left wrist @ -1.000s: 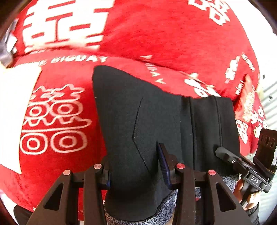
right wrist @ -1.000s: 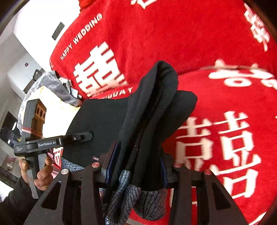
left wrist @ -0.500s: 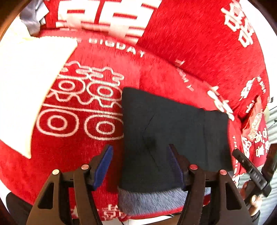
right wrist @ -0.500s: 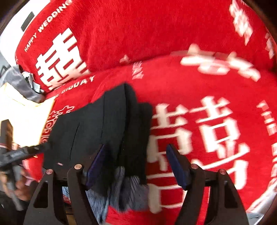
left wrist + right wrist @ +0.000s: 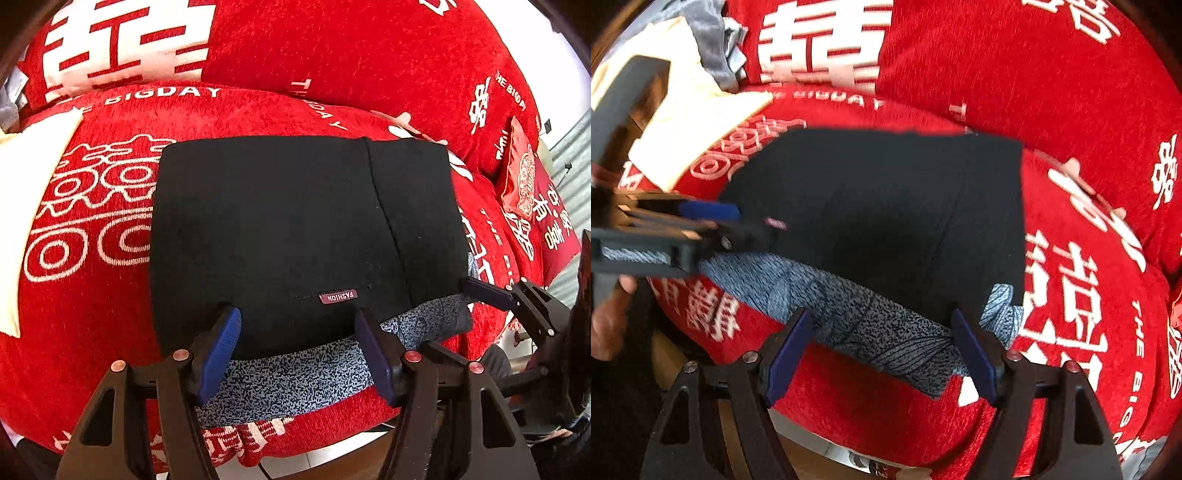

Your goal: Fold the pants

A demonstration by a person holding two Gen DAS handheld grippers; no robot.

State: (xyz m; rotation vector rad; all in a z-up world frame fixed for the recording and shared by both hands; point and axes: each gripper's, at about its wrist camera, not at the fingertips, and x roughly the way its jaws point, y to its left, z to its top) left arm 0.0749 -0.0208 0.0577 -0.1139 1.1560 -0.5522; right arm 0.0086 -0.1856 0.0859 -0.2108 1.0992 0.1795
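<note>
Located pants [image 5: 295, 229] on the sofa seat [image 5: 85, 314], folded into a flat black rectangle with grey speckled lining exposed along the near side. Found that near side close to the seat's front edge, the far side just short of the backrest [image 5: 351, 55]. Noted a small label [image 5: 338, 296] near the front, left of a lengthwise seam.

Found left claw [image 5: 296, 319] spread, jaws having just been opening, blue pads standing either side of the front-middle of the pants with fabric between them and no pinch on it. Found right claw [image 5: 882, 317] spread wide, jaws likewise just opened further, pads straddling the lining at the front right of the pants [image 5: 886, 206] without pressing. Saw right claw [image 5: 484, 291] at the front right corner of the pants in the left wrist view, and left claw [image 5: 713, 218], blurred, at the left side in the right wrist view, with a hand [image 5: 609, 317] on its grip.

Recorded open seat on both sides:
- Left: bare red cover up to a cream cloth [image 5: 22, 184] at the seat's left edge.
- Right: a narrower bare strip, then a red cushion [image 5: 521, 173] at the far right corner.
- Rear: only a thin band of cover before the backrest.
- Front: little margin before the seat's drop-off.
</note>
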